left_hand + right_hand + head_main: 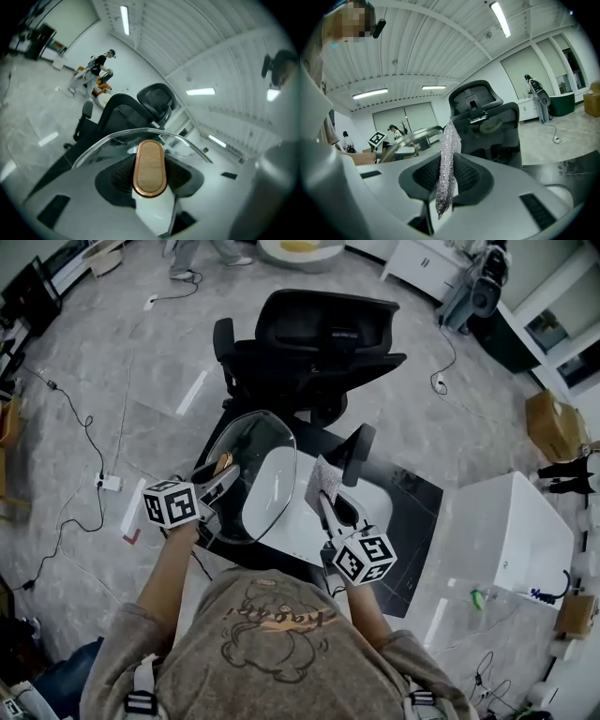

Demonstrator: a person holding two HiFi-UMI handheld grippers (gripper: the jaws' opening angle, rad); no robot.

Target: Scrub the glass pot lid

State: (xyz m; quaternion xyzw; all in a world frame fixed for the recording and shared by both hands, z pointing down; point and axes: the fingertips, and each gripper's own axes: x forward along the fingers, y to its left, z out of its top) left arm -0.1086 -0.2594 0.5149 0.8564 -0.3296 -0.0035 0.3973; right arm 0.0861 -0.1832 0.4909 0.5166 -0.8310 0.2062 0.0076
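The glass pot lid [255,472] is held tilted on edge over the white basin [373,501]. My left gripper [223,476] is shut on its wooden knob [222,463]. In the left gripper view the oval knob [150,165] sits between the pads of the left gripper [150,174], with the lid's rim [140,133] arching behind it. To the lid's right, my right gripper [328,504] is shut on a silvery scrubbing cloth [325,482]. That cloth [446,164] stands up between the pads of the right gripper [445,180], apart from the lid [410,138].
The basin rests on a dark table [417,521]. A black office chair [309,343] stands just beyond it. A dark curved piece [357,452] rises at the basin's far side. A white box [516,531] is to the right, and cables run along the floor on the left [80,427].
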